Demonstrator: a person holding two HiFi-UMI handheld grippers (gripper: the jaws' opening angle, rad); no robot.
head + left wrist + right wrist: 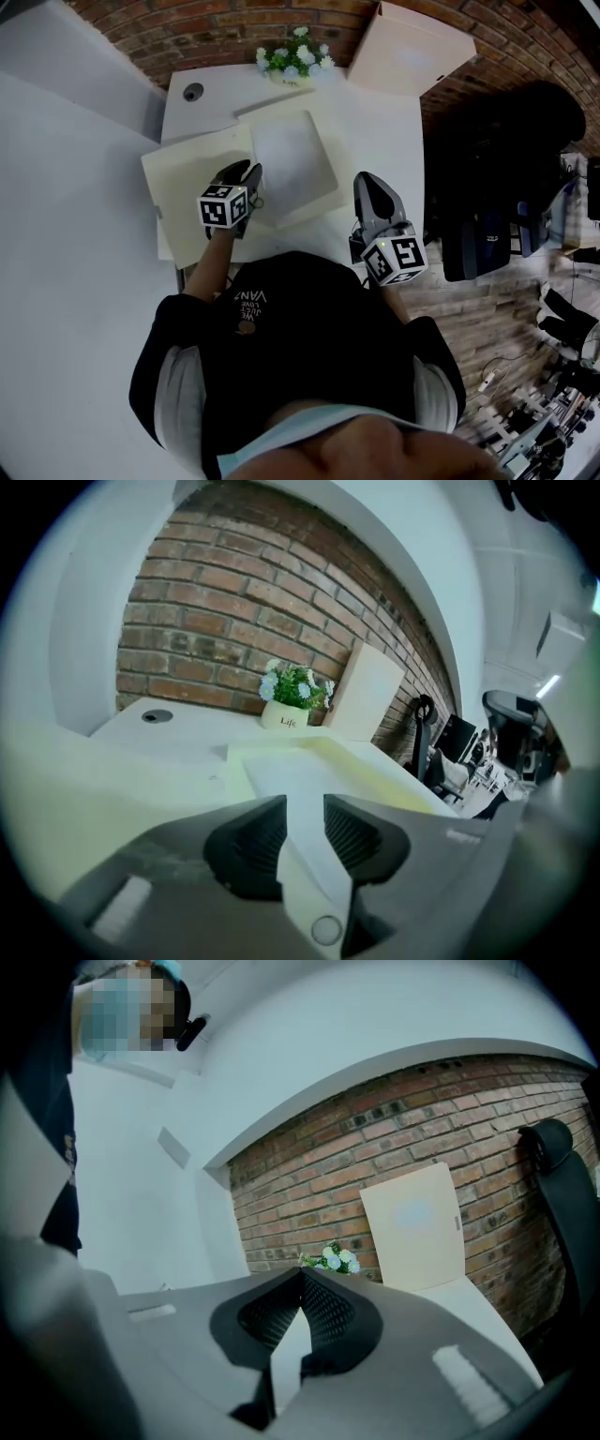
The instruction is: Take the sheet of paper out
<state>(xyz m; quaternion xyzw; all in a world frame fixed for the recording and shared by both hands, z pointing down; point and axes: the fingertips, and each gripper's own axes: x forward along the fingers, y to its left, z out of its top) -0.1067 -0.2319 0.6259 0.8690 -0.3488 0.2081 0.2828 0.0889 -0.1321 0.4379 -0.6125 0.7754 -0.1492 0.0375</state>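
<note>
Head view first: looking down on a white table, an open cream folder on it, and lying flat on that, the sheet of paper. Left gripper right at the sheet's near left corner; right gripper well off to the side over bare table.

Over to the left gripper view: partly open, nothing pinched, white sheet showing through the gap. Hard to say whether beneath the jaws or between them.

Now the right gripper view: closed tip to tip, empty, aimed toward the flower pot by the brick wall.

Likely trouble from here: closing above the paper and skidding off it, or biting the folder flap along with it and dragging both, with nothing pinning the folder down. Could also crease the corner by going in too steep.
</note>
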